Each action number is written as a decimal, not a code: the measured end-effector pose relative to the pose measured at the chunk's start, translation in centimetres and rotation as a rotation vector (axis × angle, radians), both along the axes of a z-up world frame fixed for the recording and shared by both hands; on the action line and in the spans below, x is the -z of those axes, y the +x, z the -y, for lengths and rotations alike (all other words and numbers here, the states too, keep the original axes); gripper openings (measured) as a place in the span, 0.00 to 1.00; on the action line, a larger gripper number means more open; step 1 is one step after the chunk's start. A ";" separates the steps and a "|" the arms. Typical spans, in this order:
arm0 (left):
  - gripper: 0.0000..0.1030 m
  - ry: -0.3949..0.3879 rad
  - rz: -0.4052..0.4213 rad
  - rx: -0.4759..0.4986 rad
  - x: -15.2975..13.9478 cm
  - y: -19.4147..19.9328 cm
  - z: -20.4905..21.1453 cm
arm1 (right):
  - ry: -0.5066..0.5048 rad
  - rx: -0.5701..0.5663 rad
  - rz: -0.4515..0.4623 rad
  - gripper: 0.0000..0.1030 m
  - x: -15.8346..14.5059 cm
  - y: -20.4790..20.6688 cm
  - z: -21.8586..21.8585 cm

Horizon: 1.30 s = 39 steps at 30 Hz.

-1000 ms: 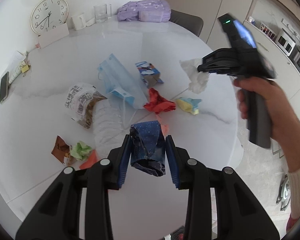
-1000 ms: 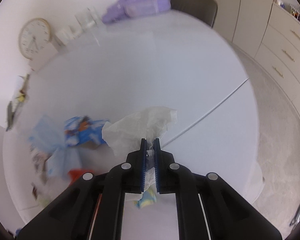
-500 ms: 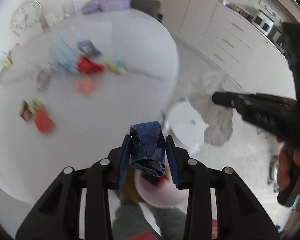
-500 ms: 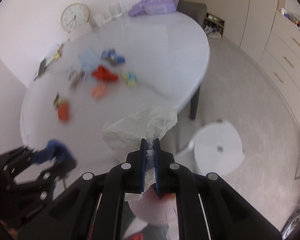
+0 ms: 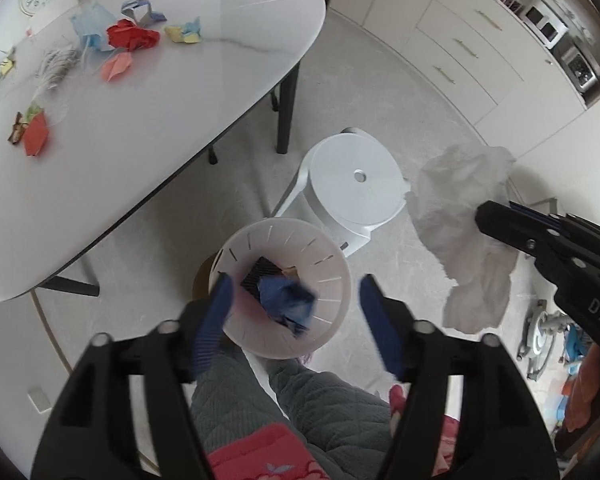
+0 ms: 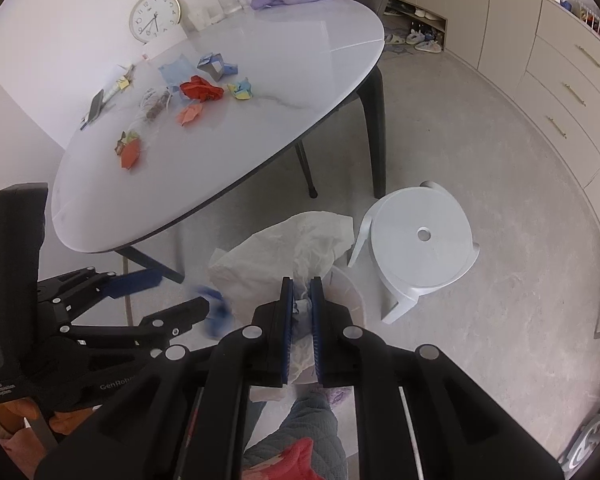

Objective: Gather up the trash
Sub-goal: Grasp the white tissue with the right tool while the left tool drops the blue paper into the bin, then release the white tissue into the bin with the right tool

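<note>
Above a round translucent white plastic waste bin (image 5: 332, 256) on the floor, the left gripper (image 5: 294, 320) is opening its jaws, its blue pads clear of the crumpled dark-blue wrapper (image 5: 286, 304) that sits blurred over the bin's mouth. The right gripper (image 6: 300, 320) is clamped on a crumpled white tissue (image 6: 276, 256) beside it. More coloured paper scraps (image 5: 132, 36) lie on the white oval bench (image 5: 220, 40)

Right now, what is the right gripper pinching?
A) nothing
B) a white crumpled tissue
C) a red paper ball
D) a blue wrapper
B: the right gripper has its jaws closed on the white crumpled tissue, which hangs near the white trash bin; the blue wrapper is dropping into the bin, free of the left gripper, whose jaws are opening.
</note>
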<state>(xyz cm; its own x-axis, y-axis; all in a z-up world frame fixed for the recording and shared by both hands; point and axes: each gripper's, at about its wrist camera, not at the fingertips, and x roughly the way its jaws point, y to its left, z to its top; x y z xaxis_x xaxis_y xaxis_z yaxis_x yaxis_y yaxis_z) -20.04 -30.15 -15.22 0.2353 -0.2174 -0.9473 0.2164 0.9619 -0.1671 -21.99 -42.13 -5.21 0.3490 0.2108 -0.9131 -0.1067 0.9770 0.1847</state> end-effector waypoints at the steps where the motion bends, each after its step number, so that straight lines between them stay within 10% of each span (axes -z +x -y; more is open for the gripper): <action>1: 0.70 0.003 0.008 -0.004 -0.2 -0.2 0.1 | 0.003 -0.001 0.004 0.11 -0.1 -0.1 0.1; 19: 0.87 0.113 0.168 -0.140 -4.7 -2.6 -2.7 | 0.032 -0.091 -0.044 0.14 3.1 -0.6 -1.3; 21: 0.87 0.116 0.170 -0.161 -4.9 -2.8 -3.4 | 0.035 -0.111 -0.069 0.19 4.2 -0.6 -2.0; 26: 0.88 0.131 0.157 -0.210 -4.8 -3.0 -4.9 | -0.019 -0.118 -0.096 0.81 5.9 -0.7 -3.7; 39: 0.88 0.135 0.152 -0.250 -4.7 -2.9 -5.7 | -0.034 -0.026 -0.061 0.94 4.5 0.9 -1.9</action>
<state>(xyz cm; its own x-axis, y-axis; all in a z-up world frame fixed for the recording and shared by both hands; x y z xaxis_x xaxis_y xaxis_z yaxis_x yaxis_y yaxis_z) -22.98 -24.42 -10.51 0.4071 -0.0097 -0.9133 -0.0172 0.9997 -0.0183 -21.12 -40.27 -9.67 0.2876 0.1873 -0.9393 -0.1214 0.9799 0.1582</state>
